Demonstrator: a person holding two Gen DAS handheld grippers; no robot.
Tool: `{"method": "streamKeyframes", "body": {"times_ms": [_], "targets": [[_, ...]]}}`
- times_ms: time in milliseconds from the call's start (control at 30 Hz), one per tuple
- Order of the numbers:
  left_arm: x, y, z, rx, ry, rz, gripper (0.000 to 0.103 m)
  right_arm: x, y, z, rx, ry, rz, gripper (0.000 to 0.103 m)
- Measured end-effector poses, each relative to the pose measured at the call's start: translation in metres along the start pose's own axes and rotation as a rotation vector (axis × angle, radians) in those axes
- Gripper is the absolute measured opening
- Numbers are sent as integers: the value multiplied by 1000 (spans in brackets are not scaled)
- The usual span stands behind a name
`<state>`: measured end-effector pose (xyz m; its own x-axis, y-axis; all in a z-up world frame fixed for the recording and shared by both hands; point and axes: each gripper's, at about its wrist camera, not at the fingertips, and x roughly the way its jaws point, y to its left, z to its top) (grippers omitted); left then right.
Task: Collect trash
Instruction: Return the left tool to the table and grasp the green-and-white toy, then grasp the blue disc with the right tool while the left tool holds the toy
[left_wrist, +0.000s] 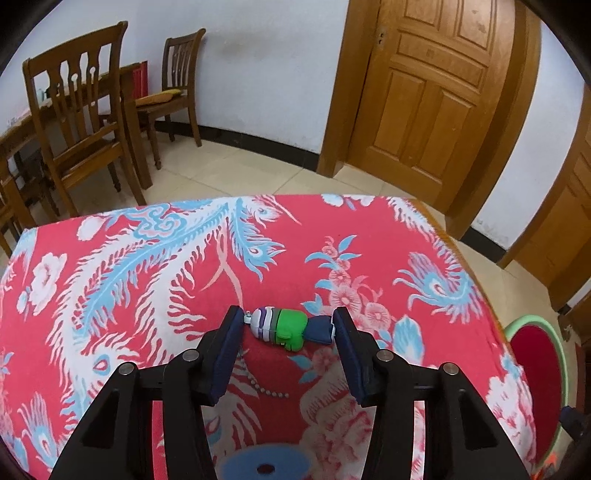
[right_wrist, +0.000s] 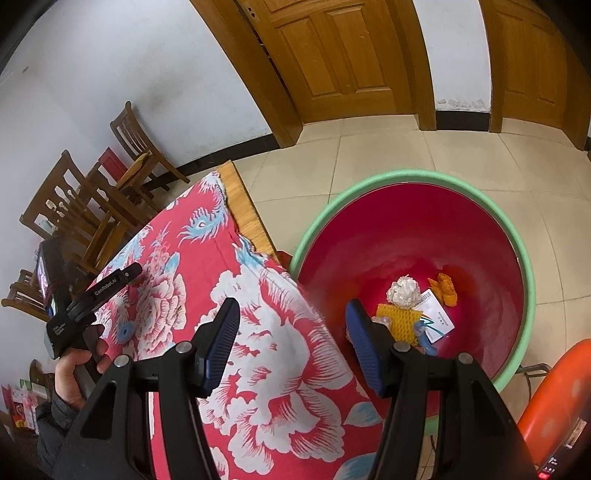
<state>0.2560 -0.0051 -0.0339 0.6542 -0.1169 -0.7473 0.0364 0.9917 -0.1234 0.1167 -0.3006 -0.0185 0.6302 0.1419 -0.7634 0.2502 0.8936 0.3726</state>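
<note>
Red floral tablecloth (left_wrist: 369, 229): toy figure (left_wrist: 288, 326) between left gripper (left_wrist: 288, 325) jaws, both ends touching; right gripper (right_wrist: 291, 325) jaws apart, empty.

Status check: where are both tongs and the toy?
Left tongs bracketing toy on table, pads at its ends, grip unconfirmed. Right tongs open, empty, at basin edge. Nothing in the way.

You're seeing a matt red floral cotton-like tablecloth (left_wrist: 147, 295), a glossy green-and-purple plastic toy (left_wrist: 284, 326), and a smooth, shiny red plastic basin (right_wrist: 406, 229).

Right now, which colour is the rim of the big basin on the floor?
The basin's rim is light green and its inside deep red; the right wrist view shows it best.
</note>
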Motion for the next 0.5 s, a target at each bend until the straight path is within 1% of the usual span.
{"method": "streamKeyframes", "body": {"times_ms": [267, 500], "targets": [[-46, 8, -5, -29, -55, -35, 51, -8, 17, -6, -39, -3, 25, 62], [-83, 25, -15, -58, -89, -23, 51, -12, 38, -14, -82, 9, 52, 62]]}}
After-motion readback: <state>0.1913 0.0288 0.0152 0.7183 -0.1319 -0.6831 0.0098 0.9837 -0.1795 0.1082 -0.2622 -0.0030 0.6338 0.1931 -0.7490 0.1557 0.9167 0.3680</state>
